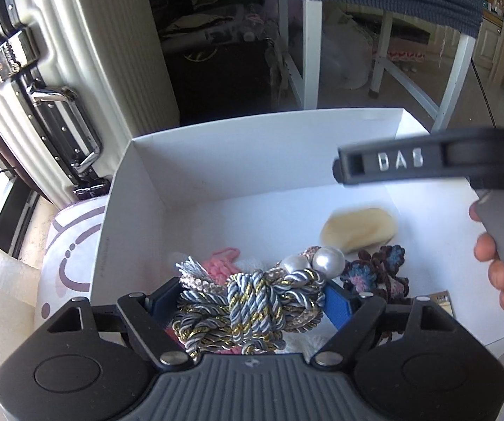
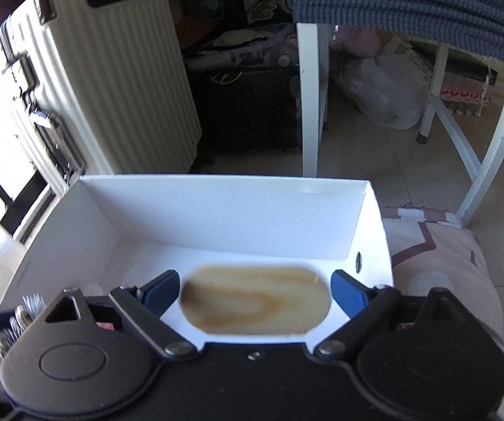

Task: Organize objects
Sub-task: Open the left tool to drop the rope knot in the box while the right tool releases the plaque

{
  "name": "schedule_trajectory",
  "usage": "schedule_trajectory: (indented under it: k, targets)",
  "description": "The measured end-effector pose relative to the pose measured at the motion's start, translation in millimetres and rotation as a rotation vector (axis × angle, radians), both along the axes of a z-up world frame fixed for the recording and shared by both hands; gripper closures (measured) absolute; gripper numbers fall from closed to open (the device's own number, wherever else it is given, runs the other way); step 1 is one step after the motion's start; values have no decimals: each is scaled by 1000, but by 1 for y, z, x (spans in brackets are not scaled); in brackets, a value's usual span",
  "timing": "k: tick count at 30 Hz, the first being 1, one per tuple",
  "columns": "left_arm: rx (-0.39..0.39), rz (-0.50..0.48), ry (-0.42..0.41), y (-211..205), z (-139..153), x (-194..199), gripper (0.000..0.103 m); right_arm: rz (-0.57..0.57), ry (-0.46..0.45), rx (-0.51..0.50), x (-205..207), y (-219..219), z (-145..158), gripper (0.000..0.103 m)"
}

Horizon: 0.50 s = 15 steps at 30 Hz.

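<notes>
Your left claw (image 1: 252,301) grips the braided cord bundle (image 1: 252,310) low over the near end of the white box (image 1: 217,161), beside the yarn flower (image 1: 378,273) and cream soap (image 1: 359,231). Your right claw (image 2: 255,294) clamps a wooden oval piece (image 2: 255,303) inside the box; bare floor stretches to the far wall. The suitcase (image 2: 111,80) crowds the box's left edge.

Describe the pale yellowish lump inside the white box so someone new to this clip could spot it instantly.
Start at the open white box beside the ribbed cream suitcase. On its bare floor, beyond the braided cord bundle in the left gripper, lies the pale yellow lump. It is smooth, waxy and plain, unlike the two pearl beads and dark crocheted flower near it.
</notes>
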<state>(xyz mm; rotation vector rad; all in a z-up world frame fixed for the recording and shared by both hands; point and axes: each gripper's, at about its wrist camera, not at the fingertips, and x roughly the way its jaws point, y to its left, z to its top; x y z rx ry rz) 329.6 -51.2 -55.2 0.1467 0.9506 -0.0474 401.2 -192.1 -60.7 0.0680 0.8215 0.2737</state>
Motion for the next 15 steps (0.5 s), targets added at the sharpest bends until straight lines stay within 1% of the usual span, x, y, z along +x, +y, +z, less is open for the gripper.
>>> schedule_trajectory:
  k: [1, 3, 5, 7, 10, 12, 15]
  targets:
    - [2, -4, 4, 0, -2, 0, 20, -17, 2, 10, 1, -2, 0, 2]
    - [6, -5, 9, 0, -5, 1, 20, -35, 24, 12, 4, -4, 0, 2]
    - [-1, -8, 6, 1, -6, 2, 20, -26, 41, 1, 6, -5, 0, 2]
    - [-42, -22, -25, 2, -5, 2, 20, -2, 52, -12, 6, -6, 0, 2]
    - [-79, -35, -32, -1, -4, 4, 19, 25, 62, -33, 4, -6, 2, 2]
    - [-78, -29, -29, -4, -6, 6, 7, 38, 68, -40, 2, -8, 3, 2]
    - [-49, -43, -2, -8, -7, 7, 7, 60, 75, -55, -3, -8, 6, 2]
